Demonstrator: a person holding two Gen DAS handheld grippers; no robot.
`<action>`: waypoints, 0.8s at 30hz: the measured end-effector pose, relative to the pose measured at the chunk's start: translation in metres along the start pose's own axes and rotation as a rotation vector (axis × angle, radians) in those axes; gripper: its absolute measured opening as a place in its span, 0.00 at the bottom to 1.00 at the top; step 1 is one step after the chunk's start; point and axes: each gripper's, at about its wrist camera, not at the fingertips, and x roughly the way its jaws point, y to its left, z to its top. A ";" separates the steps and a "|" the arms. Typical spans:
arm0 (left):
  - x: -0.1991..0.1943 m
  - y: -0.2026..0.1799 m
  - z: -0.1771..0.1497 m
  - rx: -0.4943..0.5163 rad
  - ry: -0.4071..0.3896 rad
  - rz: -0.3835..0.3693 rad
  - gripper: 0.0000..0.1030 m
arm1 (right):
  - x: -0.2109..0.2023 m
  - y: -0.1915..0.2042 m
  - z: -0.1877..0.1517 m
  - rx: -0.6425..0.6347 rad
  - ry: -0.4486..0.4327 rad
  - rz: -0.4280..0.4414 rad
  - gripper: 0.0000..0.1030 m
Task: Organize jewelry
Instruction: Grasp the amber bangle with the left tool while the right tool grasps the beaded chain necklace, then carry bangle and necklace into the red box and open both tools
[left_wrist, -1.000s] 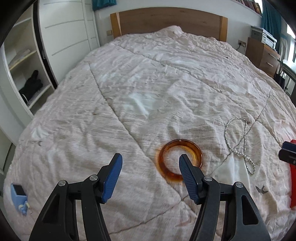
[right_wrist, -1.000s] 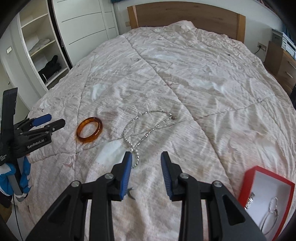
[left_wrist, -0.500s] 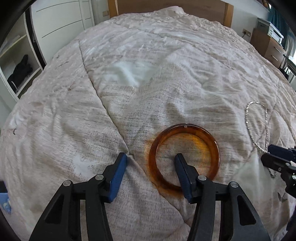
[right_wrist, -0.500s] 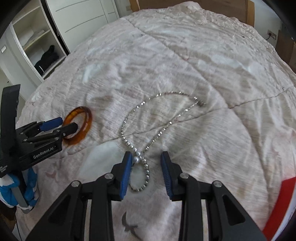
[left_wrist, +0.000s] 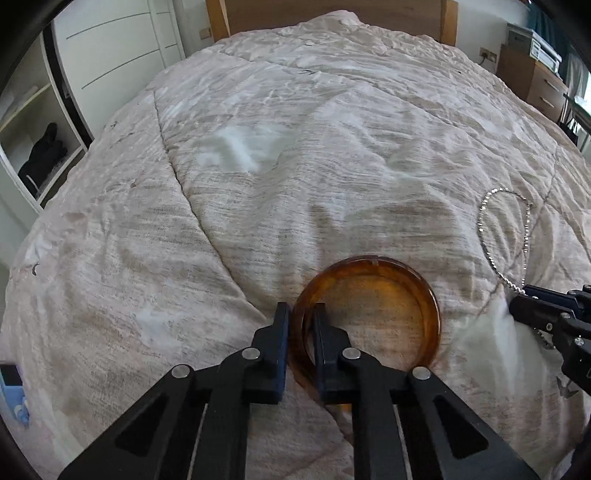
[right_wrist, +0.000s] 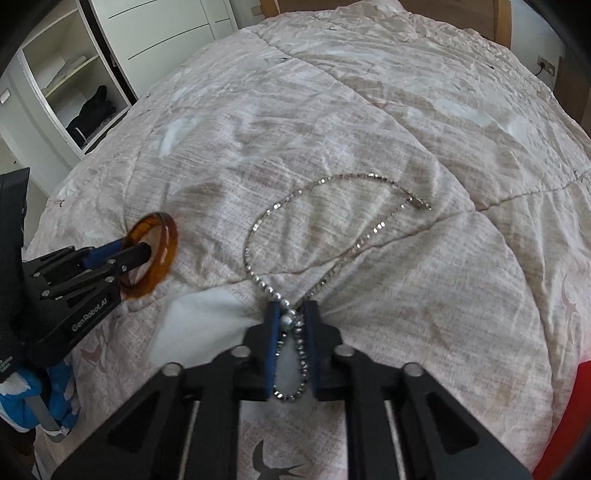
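An amber bangle (left_wrist: 373, 263) lies on the pale quilt. My left gripper (left_wrist: 301, 310) straddles its near-left rim, one finger outside the ring and one inside; the jaws are closing and the pads press on the rim. A silver beaded necklace (right_wrist: 273, 209) curls across the quilt to its right. My right gripper (right_wrist: 291, 314) is closing on the necklace's near loop, with a larger bead and two strands pinched between the blue pads. Each view shows the other gripper: the right gripper (left_wrist: 521, 299) at the edge, the left gripper (right_wrist: 138, 248) on the bangle (right_wrist: 168, 254).
A red box (right_wrist: 576, 406) peeks in at the lower right. The quilt (left_wrist: 295, 166) runs far back to a wooden headboard (left_wrist: 332, 14). Open wardrobe shelves (right_wrist: 74, 92) stand left of the bed, a wooden nightstand (left_wrist: 535, 81) right. A blue-gloved hand (right_wrist: 59, 398) holds the left tool.
Both grippers came down close to the quilt. The left jaws went from wide open to clamped on the bangle's rim. The right jaws narrowed onto the necklace's loop.
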 end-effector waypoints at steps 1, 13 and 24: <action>-0.003 -0.001 -0.001 0.004 -0.005 0.007 0.12 | -0.002 0.001 -0.001 -0.001 -0.003 0.003 0.11; -0.051 -0.005 -0.011 0.032 -0.065 0.038 0.10 | -0.059 0.017 -0.016 0.005 -0.097 0.063 0.11; -0.121 -0.015 -0.019 0.057 -0.147 0.034 0.10 | -0.140 0.025 -0.024 0.010 -0.205 0.076 0.11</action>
